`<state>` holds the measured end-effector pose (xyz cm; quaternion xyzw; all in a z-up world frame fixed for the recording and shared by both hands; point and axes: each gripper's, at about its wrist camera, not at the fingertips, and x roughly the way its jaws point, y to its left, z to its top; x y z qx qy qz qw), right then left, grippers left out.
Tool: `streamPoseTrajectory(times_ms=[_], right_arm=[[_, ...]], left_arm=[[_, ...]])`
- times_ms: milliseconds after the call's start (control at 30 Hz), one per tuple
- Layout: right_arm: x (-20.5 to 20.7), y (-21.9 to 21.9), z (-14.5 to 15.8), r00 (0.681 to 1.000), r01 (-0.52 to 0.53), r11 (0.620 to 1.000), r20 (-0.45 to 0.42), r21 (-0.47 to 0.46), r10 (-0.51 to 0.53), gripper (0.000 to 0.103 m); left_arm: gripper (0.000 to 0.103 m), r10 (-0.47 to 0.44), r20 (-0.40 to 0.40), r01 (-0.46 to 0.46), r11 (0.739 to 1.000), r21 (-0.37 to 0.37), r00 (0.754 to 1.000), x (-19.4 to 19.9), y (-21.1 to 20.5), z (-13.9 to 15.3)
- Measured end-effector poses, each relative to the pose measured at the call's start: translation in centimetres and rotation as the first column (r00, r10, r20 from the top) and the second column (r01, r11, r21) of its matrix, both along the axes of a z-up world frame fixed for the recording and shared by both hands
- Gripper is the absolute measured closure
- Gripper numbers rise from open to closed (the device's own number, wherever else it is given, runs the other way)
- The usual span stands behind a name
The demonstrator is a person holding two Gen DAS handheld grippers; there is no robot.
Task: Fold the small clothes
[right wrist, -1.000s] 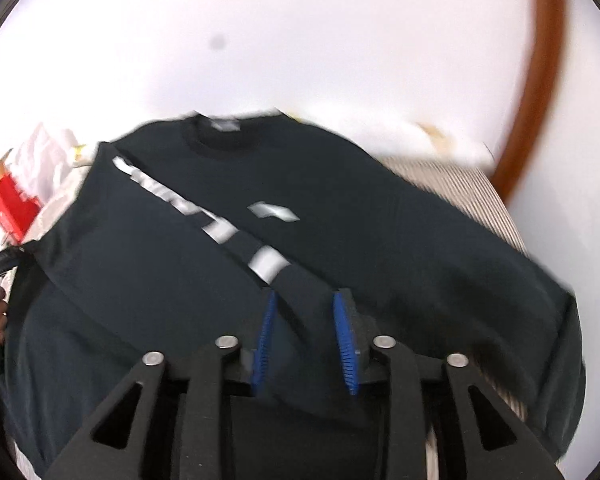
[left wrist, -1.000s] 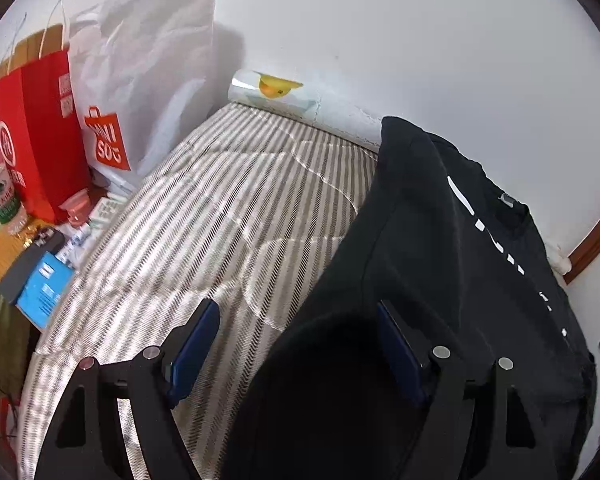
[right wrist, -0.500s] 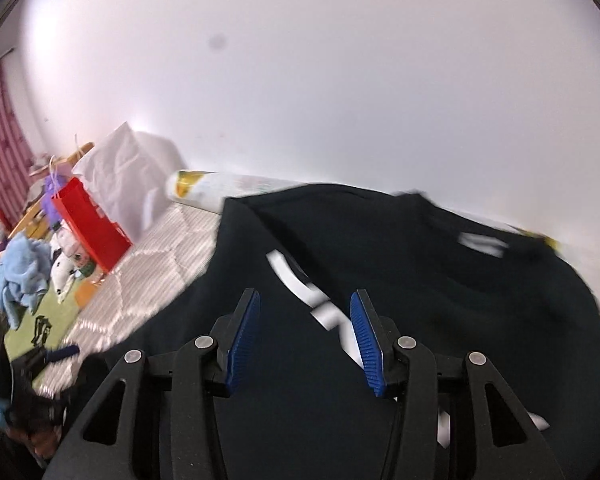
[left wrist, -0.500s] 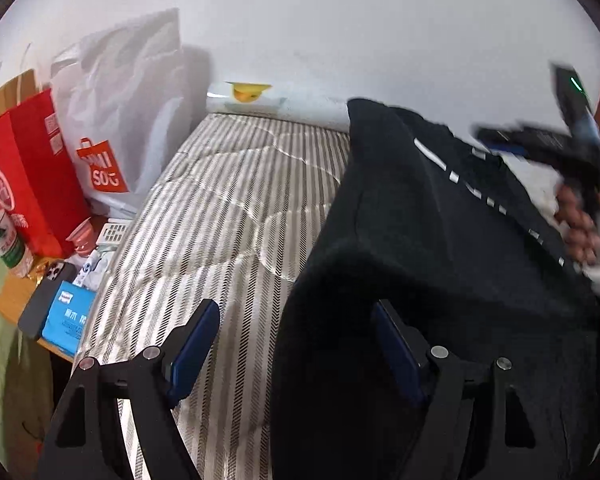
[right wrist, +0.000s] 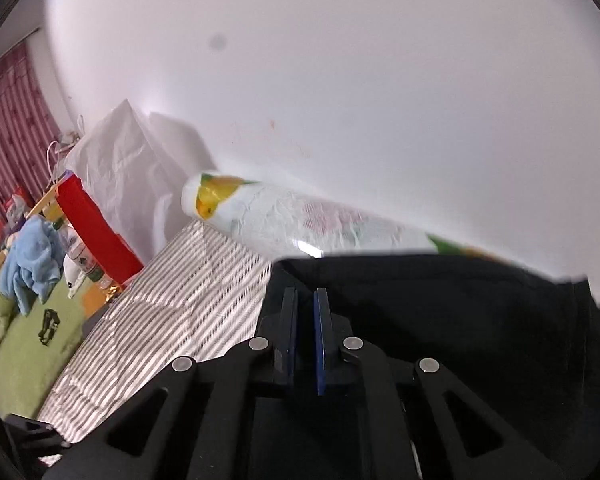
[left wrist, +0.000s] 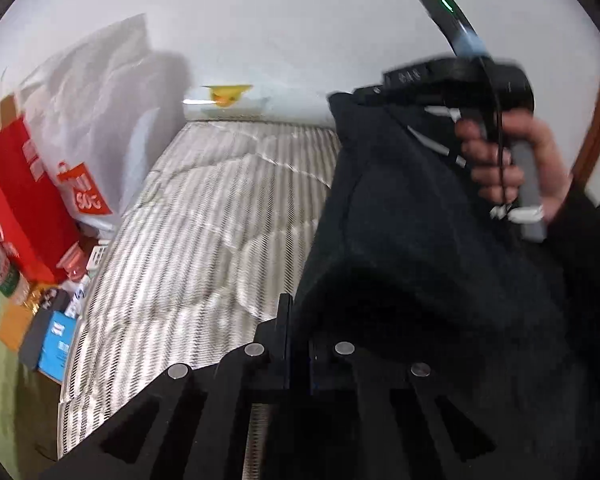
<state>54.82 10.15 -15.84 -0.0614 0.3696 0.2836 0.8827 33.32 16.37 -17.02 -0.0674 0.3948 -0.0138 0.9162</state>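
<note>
A black sweatshirt [left wrist: 420, 240] with white print lies on the striped mattress [left wrist: 204, 232] at the right. My left gripper [left wrist: 298, 320] is shut on its near left edge, and the cloth bunches around the jaws. My right gripper [right wrist: 304, 308] is shut on the sweatshirt's [right wrist: 440, 320] far left corner near the wall. In the left wrist view the right gripper's body [left wrist: 460, 76] and the hand holding it show above the garment's far edge.
A plastic-wrapped roll [right wrist: 284, 216] lies along the wall at the head of the mattress. White [left wrist: 96, 120] and red [left wrist: 16, 200] shopping bags stand to the left. Bottles, a phone and boxes [left wrist: 48, 324] crowd a side surface; a green floor [right wrist: 24, 344] lies beyond.
Both grippers went from open to shut on the sweatshirt's left edge. The right gripper swung left across the garment to its far left corner.
</note>
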Motion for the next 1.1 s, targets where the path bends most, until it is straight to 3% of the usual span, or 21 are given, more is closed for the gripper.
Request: streamPoseTrajectory(times_ms=[67,133,267,400,500,633,700,767,900,1000,1100], right_arm=[[0.4,-0.3,0.8,0.999,0.015,0.998,0.032,0.055,-0.016,0.096],[1.2,-0.2,0.8,0.999,0.036,0.995,0.029,0.092,-0.039,0.096],[2.5,1.8,-2.2,0.997,0.073,0.997,0.015,-0.030,-0.072,0.096],[1.8,1.3,-1.6,0.997,0.080,0.997,0.021,0.000,-0.080,0.090],[0.3,-0.9,0.5,0.995,0.100,0.994,-0.007,0.048,-0.100,0.087],[-4.2,-5.9,4.1,0.988,0.150,0.987,0.031,0.052,-0.151,0.076],[-6.8,-9.1,5.5,0.979,0.197,0.979,0.040,0.050,-0.199,0.062],[-10.7,-13.3,7.1,0.965,0.252,0.967,0.069,0.041,-0.254,0.057],[-20.2,-23.0,9.1,0.902,0.416,0.907,0.157,-0.062,-0.403,0.045],[-26.6,-30.8,9.4,0.837,0.536,0.836,0.199,-0.119,-0.509,0.042],[-32.9,-39.7,7.3,0.755,0.656,0.735,0.180,-0.174,-0.631,0.040]], left_arm=[[0.097,0.023,-0.001,-0.023,0.998,-0.056,1.000,-0.1,1.0,-0.1],[0.097,0.029,-0.011,-0.030,0.997,-0.067,1.000,0.1,1.2,-0.4],[0.095,0.031,-0.038,-0.032,0.999,-0.032,0.999,0.3,0.6,-0.7],[0.089,0.050,-0.045,-0.052,0.997,-0.053,0.998,0.2,1.1,-0.7],[0.076,0.072,-0.042,-0.074,0.997,-0.035,0.996,0.2,1.3,-0.5],[0.042,0.090,0.000,-0.090,0.996,-0.020,0.996,-0.4,1.4,0.3],[0.038,0.091,0.030,-0.091,0.996,-0.025,0.995,-0.9,1.4,0.9],[0.038,0.089,0.053,-0.087,0.996,-0.023,0.995,-1.5,1.3,1.5],[0.038,0.119,0.073,-0.122,0.992,0.030,0.990,-3.1,0.3,2.9],[0.037,0.094,0.081,-0.093,0.996,-0.013,0.992,-5.1,-0.9,4.4],[0.036,0.070,0.097,-0.072,0.997,0.017,0.993,-7.4,-2.8,5.6]])
